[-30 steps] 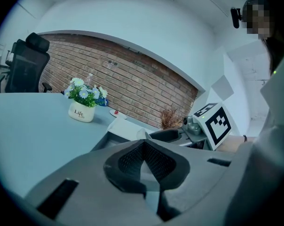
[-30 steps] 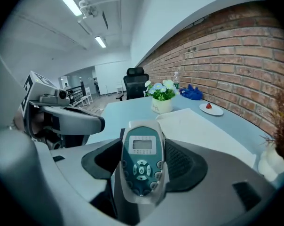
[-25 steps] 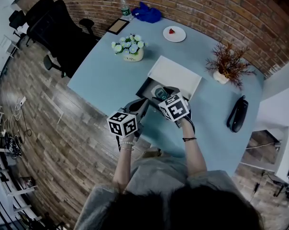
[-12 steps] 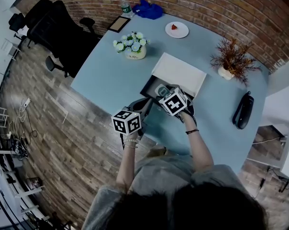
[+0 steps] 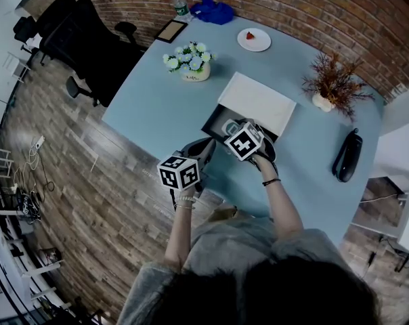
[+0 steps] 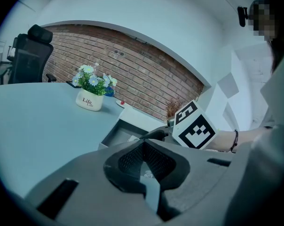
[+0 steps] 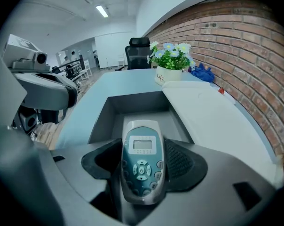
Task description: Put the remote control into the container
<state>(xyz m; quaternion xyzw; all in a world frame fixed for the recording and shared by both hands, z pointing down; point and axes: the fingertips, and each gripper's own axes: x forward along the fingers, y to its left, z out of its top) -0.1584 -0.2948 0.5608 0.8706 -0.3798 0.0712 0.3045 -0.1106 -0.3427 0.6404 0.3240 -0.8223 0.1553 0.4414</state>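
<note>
The right gripper (image 7: 141,169) is clamped on the remote control (image 7: 141,136): its two dark pads press the long sides of the lower, keypad half, which leaves the screen end jutting forward and free. That hold looks chosen so that the free end can go in first and the jaws need not enter far. The remote lies face up and roughly level, its nose over the near edge of the container (image 7: 132,102), an open grey box whose floor shows bare beyond it. It seems to be held above the box, not resting in it, though how high above cannot be read. In my judgement the task is at its last step: lower, then let go. The box's white lid (image 7: 212,121) lies flat just beside the opening on the right, touching or nearly touching the box's side, out of the way of the approach. The left gripper (image 6: 144,160) has its jaws together on nothing. It hangs near the table's edge, a little to the left of the box and pointing towards it, and takes no part in the carrying. It may be kept close to steady the box should it slide, though that is only a guess. Further out, on the pale blue table (image 5: 157,107), the flower pot (image 5: 189,73) stands well apart from the box — nothing crowds the drop.
</note>
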